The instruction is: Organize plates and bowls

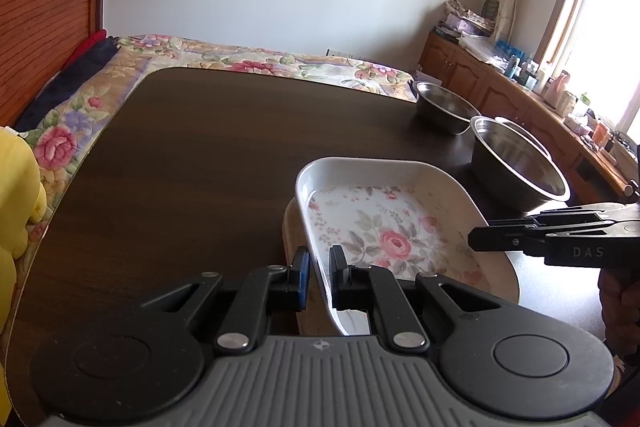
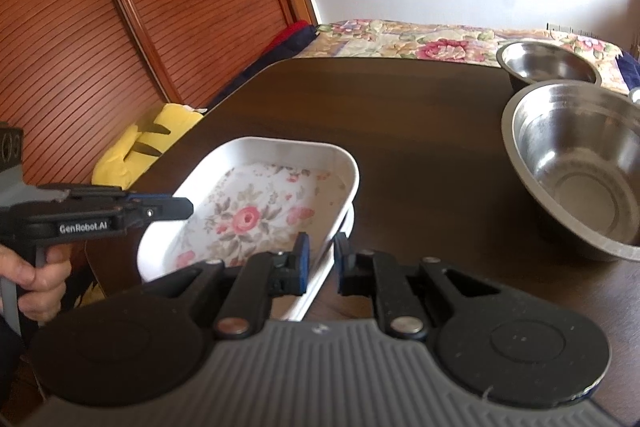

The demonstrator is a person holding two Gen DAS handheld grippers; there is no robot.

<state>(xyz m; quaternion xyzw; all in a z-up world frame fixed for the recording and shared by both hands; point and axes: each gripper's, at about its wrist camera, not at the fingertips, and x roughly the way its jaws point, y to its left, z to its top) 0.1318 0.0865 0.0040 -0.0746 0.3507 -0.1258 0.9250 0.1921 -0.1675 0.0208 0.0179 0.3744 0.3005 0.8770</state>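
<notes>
A white rectangular dish with a rose pattern point(image 1: 380, 227) point(image 2: 248, 211) rests on a second, similar dish point(image 1: 290, 227) point(image 2: 347, 227) on the dark table point(image 1: 200, 167). My left gripper point(image 1: 320, 269) is shut on the near-left rim of the top dish. From the opposite side, my right gripper point(image 2: 322, 259) is shut on its right rim. Each gripper also shows in the other's view, the right gripper point(image 1: 476, 239) and the left gripper point(image 2: 176, 209). Two steel bowls stand to the right, a small bowl point(image 1: 440, 107) point(image 2: 548, 65) and a large bowl point(image 1: 516, 163) point(image 2: 580, 163).
A bed with a floral cover point(image 1: 260, 59) runs behind the table. A yellow plush toy point(image 1: 16, 195) point(image 2: 148, 143) lies at the table's left edge. A slatted wooden door point(image 2: 160, 7) stands at the left. A cluttered sideboard point(image 1: 520, 95) lines the window wall.
</notes>
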